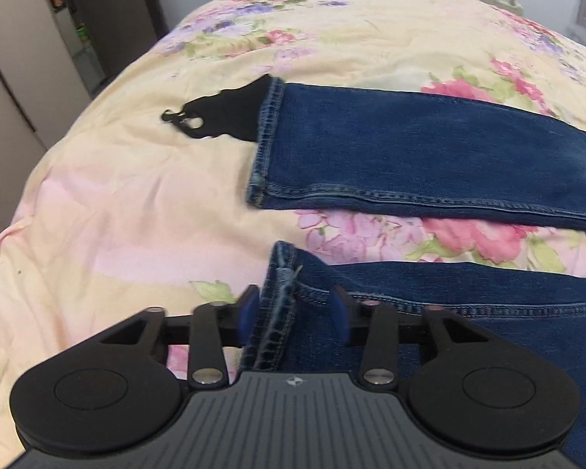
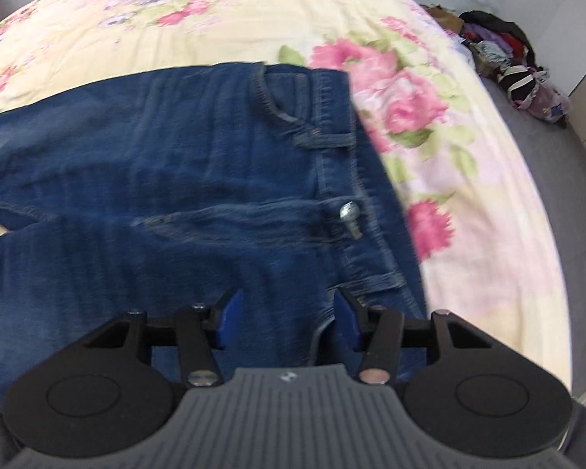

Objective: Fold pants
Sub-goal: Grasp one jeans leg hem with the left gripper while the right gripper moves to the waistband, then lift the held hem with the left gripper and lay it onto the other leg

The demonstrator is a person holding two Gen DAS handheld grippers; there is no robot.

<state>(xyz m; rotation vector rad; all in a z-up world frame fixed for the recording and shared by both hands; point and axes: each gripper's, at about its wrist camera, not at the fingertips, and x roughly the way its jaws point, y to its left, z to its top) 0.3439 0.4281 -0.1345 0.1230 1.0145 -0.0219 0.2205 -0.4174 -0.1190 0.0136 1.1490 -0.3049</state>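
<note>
Blue jeans lie spread on a floral bedspread. In the left wrist view the far leg [image 1: 429,156] lies flat with its hem to the left. The near leg's hem [image 1: 281,305] sits between the open blue pads of my left gripper [image 1: 293,316]. In the right wrist view the waistband [image 2: 355,179] with a metal button [image 2: 349,213] points right. My right gripper [image 2: 287,320] is open over the near waist corner, denim between its fingers. Whether either gripper touches the cloth I cannot tell.
A black hanger-like piece [image 1: 215,115] lies on the bed [image 1: 117,203] at the far leg's hem. A pile of clothes [image 2: 508,58] lies on the floor right of the bed. Cabinets [image 1: 15,58] stand to the left.
</note>
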